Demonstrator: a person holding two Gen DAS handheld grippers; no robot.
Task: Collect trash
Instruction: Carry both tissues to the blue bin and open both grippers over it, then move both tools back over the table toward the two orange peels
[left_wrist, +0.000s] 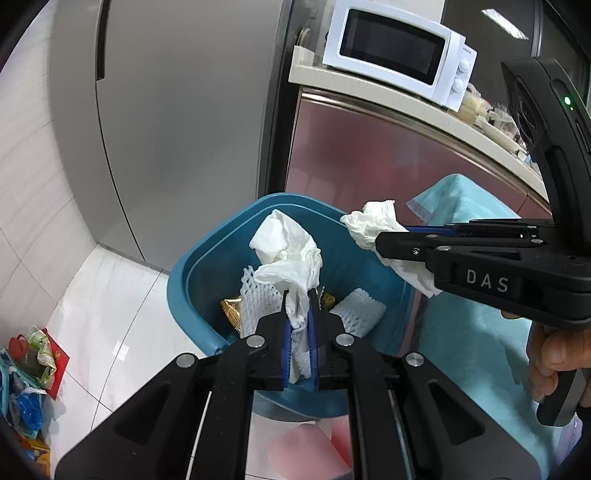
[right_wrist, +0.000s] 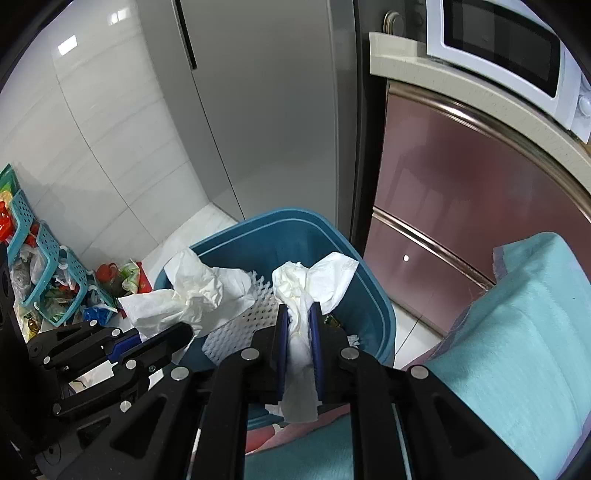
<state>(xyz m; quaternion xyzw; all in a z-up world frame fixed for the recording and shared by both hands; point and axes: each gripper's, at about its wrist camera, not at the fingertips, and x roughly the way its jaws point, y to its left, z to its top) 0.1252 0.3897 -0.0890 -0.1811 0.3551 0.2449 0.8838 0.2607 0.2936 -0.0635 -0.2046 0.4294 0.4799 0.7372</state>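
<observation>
Black linkage arms of the left hand-held gripper (left_wrist: 298, 306) fill the foreground, its blue pads pressed nearly together on a crumpled white tissue (left_wrist: 286, 251) that billows up above the fingertips. That tissue hangs directly over the open mouth of a blue trash bin (left_wrist: 192, 280) standing on the pale tiled floor (left_wrist: 110, 295).

From the other side, the right hand-held gripper (right_wrist: 299, 317) is also clamped almost shut, on a second white tissue (right_wrist: 314, 277) whose loose end trails down between the pads and out beneath them. It too sits over the bin, near the rim on the side of a teal cloth (right_wrist: 517, 332) draped just beside the bin. The 2 tissues are close together but apart.

Inside the bin lie white foam fruit netting (left_wrist: 258, 299) and a gold wrapper (left_wrist: 231, 310) on the bottom.

A person's hand (left_wrist: 554, 358) grips the handle of the right tool. Behind the bin stand a grey refrigerator (left_wrist: 177, 129) and a reddish cabinet front (left_wrist: 388, 155), with a white microwave (left_wrist: 395, 48) on the table above. A heap of colourful bags and a perforated teal basket (right_wrist: 40, 258) lies on the floor against the wall.
</observation>
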